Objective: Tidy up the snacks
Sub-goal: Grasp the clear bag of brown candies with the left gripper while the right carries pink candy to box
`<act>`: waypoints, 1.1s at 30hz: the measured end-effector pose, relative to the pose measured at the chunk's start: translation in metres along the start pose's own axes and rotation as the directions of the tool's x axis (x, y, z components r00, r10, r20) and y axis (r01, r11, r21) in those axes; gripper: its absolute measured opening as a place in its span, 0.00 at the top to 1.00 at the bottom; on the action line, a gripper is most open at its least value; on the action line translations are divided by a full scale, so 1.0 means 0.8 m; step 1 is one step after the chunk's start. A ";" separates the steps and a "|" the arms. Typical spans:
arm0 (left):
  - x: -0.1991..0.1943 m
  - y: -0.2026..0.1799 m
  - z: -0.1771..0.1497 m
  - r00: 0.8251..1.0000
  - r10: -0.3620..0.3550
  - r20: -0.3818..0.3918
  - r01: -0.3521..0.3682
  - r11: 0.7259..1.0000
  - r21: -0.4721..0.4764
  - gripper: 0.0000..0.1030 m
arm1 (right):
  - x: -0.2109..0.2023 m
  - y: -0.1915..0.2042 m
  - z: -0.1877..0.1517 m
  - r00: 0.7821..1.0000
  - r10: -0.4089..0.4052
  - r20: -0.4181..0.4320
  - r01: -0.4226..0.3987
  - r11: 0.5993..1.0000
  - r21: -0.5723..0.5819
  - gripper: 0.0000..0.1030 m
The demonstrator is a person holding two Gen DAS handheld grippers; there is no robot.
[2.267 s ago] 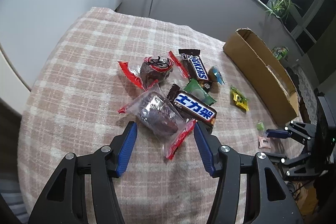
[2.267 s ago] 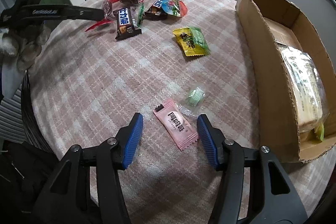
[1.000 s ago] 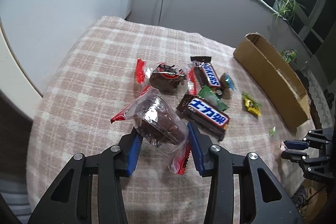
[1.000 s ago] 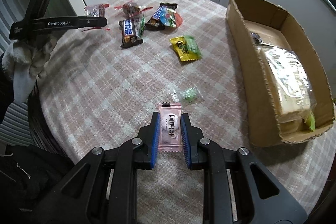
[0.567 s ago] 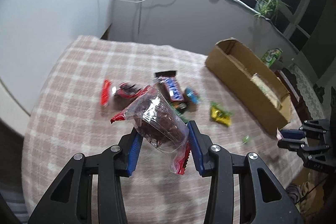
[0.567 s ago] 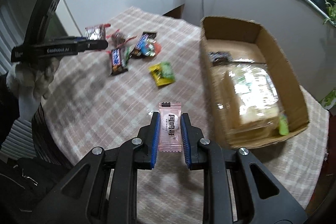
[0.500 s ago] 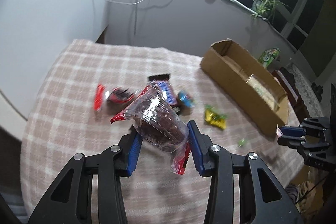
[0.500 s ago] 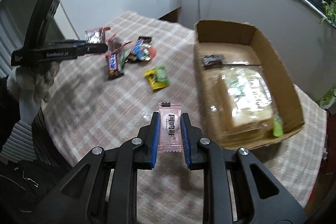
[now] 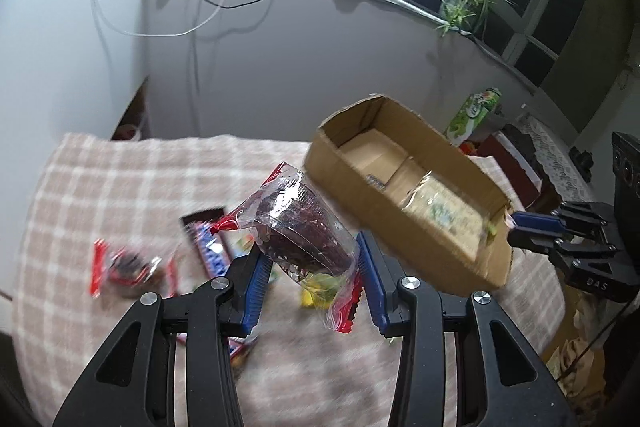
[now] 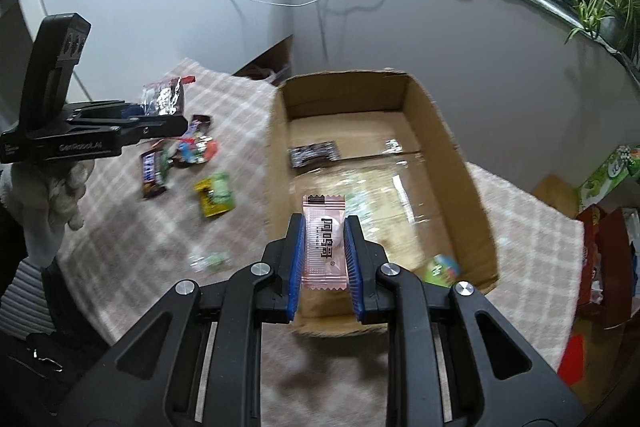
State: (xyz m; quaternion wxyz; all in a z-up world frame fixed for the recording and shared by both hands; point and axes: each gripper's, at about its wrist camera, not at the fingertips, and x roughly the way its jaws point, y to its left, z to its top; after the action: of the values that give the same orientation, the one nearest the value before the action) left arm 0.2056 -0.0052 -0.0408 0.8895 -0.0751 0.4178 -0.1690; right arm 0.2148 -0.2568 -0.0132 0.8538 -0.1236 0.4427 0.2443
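My left gripper [image 9: 310,273] is shut on a clear-wrapped chocolate cake [image 9: 298,227] with red ends and holds it in the air, left of the cardboard box [image 9: 348,183]. My right gripper [image 10: 324,255] is shut on a pink candy sachet [image 10: 324,239] and holds it above the near end of the box [image 10: 276,163]. The box holds a clear bag of biscuits [image 10: 376,191], a small dark packet [image 10: 314,153] and a small green sweet [image 10: 440,267]. The left gripper with the cake also shows in the right wrist view [image 10: 160,111].
Loose snacks lie on the checked tablecloth [image 10: 120,227]: a Snickers bar [image 9: 208,243], a red-wrapped cake [image 9: 124,265], a yellow-green packet [image 10: 216,195], a small green sweet [image 10: 212,261]. A green carton [image 9: 474,111] and red boxes [image 10: 604,247] stand beyond the table.
Both grippers closed on their snacks, lifted them off the cloth and moved toward the box. The right gripper now hangs over the box's near end.
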 end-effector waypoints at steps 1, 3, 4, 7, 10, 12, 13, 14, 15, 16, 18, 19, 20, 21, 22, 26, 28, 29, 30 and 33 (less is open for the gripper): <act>0.004 -0.004 0.004 1.000 -0.005 -0.004 0.005 1.000 0.005 0.60 | 0.002 -0.004 0.002 1.000 -0.009 -0.001 0.009 1.000 0.003 0.80; 0.015 -0.013 0.013 1.000 -0.017 -0.015 0.018 1.000 0.014 0.60 | 0.007 -0.018 0.007 1.000 -0.021 -0.005 0.021 1.000 0.012 0.80; 0.019 -0.017 0.017 1.000 -0.021 -0.018 0.021 1.000 0.021 0.60 | 0.010 -0.024 0.009 1.000 -0.026 -0.008 0.026 1.000 0.015 0.80; 0.035 -0.031 0.030 0.999 -0.031 -0.029 0.032 0.999 0.043 0.60 | 0.018 -0.036 0.012 0.999 -0.043 -0.020 0.044 0.999 0.023 0.80; 0.049 -0.041 0.042 0.999 -0.038 -0.036 0.040 0.997 0.058 0.60 | 0.024 -0.049 0.015 0.998 -0.057 -0.031 0.057 0.998 0.029 0.80; 0.057 -0.046 0.047 0.998 -0.044 -0.045 0.047 0.997 0.068 0.60 | 0.028 -0.056 0.015 0.997 -0.063 -0.037 0.064 0.997 0.032 0.80; 0.060 -0.048 0.049 0.998 -0.044 -0.048 0.048 0.996 0.071 0.60 | 0.030 -0.059 0.015 0.997 -0.066 -0.040 0.067 0.997 0.033 0.80; 0.065 -0.051 0.051 0.998 -0.047 -0.052 0.051 0.996 0.076 0.60 | 0.032 -0.063 0.015 0.997 -0.069 -0.043 0.071 0.997 0.034 0.80; 0.069 -0.053 0.053 0.997 -0.049 -0.057 0.053 0.995 0.080 0.60 | 0.034 -0.066 0.015 0.996 -0.071 -0.046 0.073 0.997 0.036 0.80; 0.073 -0.055 0.055 0.997 -0.050 -0.060 0.055 0.995 0.082 0.60 | 0.035 -0.068 0.015 0.996 -0.072 -0.050 0.074 0.997 0.036 0.80; 0.080 -0.058 0.058 0.996 -0.054 -0.068 0.060 0.994 0.087 0.60 | 0.039 -0.074 0.016 0.996 -0.076 -0.053 0.078 0.996 0.040 0.80; 0.083 -0.059 0.059 0.996 -0.055 -0.070 0.061 0.994 0.089 0.60 | 0.040 -0.076 0.015 0.996 -0.077 -0.055 0.079 0.996 0.042 0.80; 0.086 -0.061 0.061 0.996 -0.056 -0.072 0.062 0.994 0.090 0.60 | 0.041 -0.078 0.015 0.995 -0.077 -0.057 0.080 0.996 0.043 0.80; 0.089 -0.063 0.062 0.996 -0.057 -0.074 0.064 0.994 0.091 0.60 | 0.042 -0.079 0.015 0.995 -0.078 -0.059 0.081 0.996 0.043 0.80; 0.092 -0.064 0.063 0.995 -0.058 -0.076 0.065 0.994 0.091 0.60 | 0.044 -0.080 0.015 0.995 -0.079 -0.060 0.082 0.996 0.044 0.80; 0.100 -0.069 0.065 0.994 -0.063 -0.084 0.071 0.993 0.092 0.60 | 0.049 -0.083 0.014 0.995 -0.076 -0.066 0.079 0.996 0.047 0.80; 0.103 -0.072 0.065 0.994 -0.063 -0.089 0.072 0.992 0.100 0.60 | 0.050 -0.084 0.013 0.995 -0.074 -0.067 0.077 0.996 0.049 0.80; 0.103 -0.073 0.065 0.994 -0.061 -0.090 0.070 0.992 0.103 0.60 | 0.050 -0.084 0.013 0.995 -0.073 -0.068 0.076 0.996 0.050 0.80; 0.105 -0.074 0.065 0.994 -0.063 -0.093 0.073 0.992 0.105 0.60 | 0.051 -0.084 0.012 0.995 -0.072 -0.069 0.075 0.996 0.050 0.80; 0.106 -0.078 0.065 0.993 -0.066 -0.097 0.077 0.991 0.108 0.60 | 0.050 -0.084 0.011 0.995 -0.076 -0.069 0.080 0.995 0.053 0.80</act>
State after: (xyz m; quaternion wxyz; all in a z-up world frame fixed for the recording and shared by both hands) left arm 0.2815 -0.0943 -0.0512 0.8652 -0.0321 0.4459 -0.2272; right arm 0.2762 -0.2979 -0.0410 0.8504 -0.1253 0.4727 0.1941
